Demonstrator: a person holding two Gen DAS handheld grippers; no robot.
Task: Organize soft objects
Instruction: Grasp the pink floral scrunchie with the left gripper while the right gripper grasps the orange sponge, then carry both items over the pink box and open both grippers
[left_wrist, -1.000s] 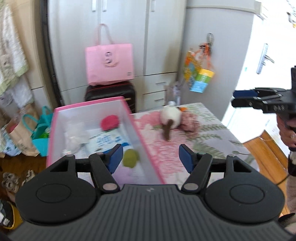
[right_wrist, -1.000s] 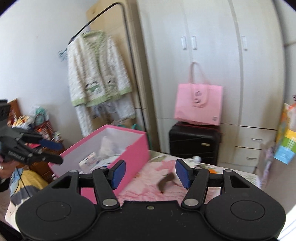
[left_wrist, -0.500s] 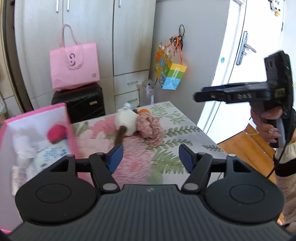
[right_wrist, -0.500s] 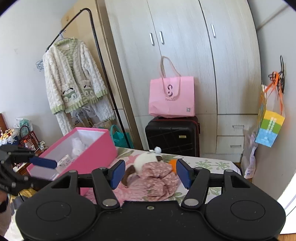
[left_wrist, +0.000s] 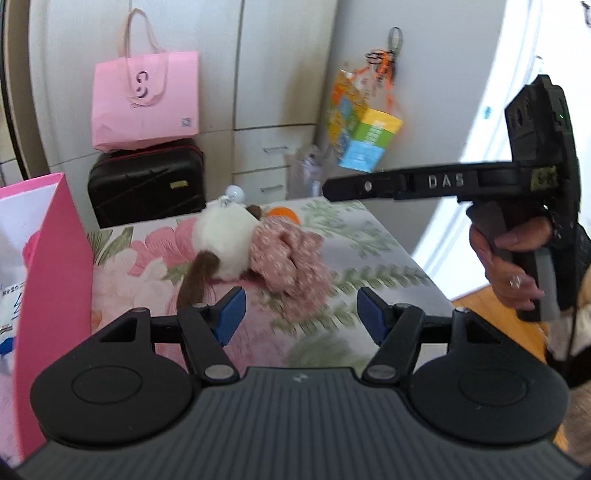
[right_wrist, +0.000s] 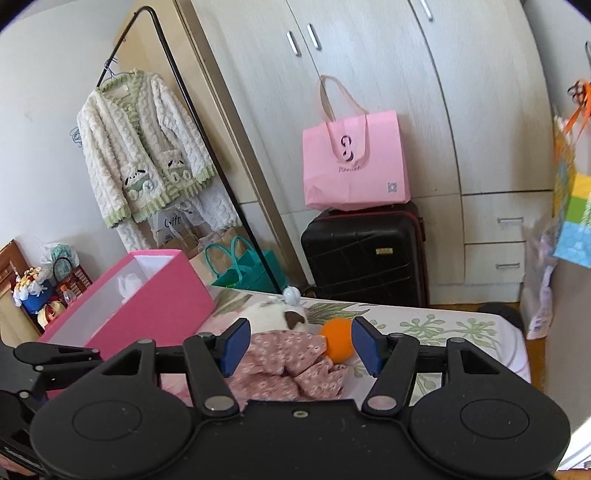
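Both grippers have swung away from the pink box (left_wrist: 48, 258) since 1 second ago and now face the soft things on the floral cloth (left_wrist: 369, 251); the box sits at the left edge of the left wrist view, where earlier it filled the near middle.

The left gripper (left_wrist: 297, 317) is released, its 2 blue pads wide apart and bare, hanging over the near part of the cloth. The right gripper (right_wrist: 299, 345) is likewise spread and grasps nothing; seen from the left, its black arm carries the raised letters "DAS" and a hand (left_wrist: 513, 266) grips its handle.

3 soft things lie bunched together mid-cloth, right of the box: 1 white plush toy (left_wrist: 225, 240) with a brown tail, 1 pink flowered scrunchie (left_wrist: 291, 254) touching its right side, and 1 orange ball (right_wrist: 338, 339) just beyond the scrunchie. A small pale ball (left_wrist: 235, 192) sits at the far edge by the plush.

Inside the box a packet with blue print is partly visible, unreadable.

Farther off, 1 pink paper bag (right_wrist: 354, 162) marked with a large "S" and a small square code rests on 1 black suitcase (right_wrist: 364, 254). A clear bag by the hanging cardigan (right_wrist: 144, 155) reads "Gift".
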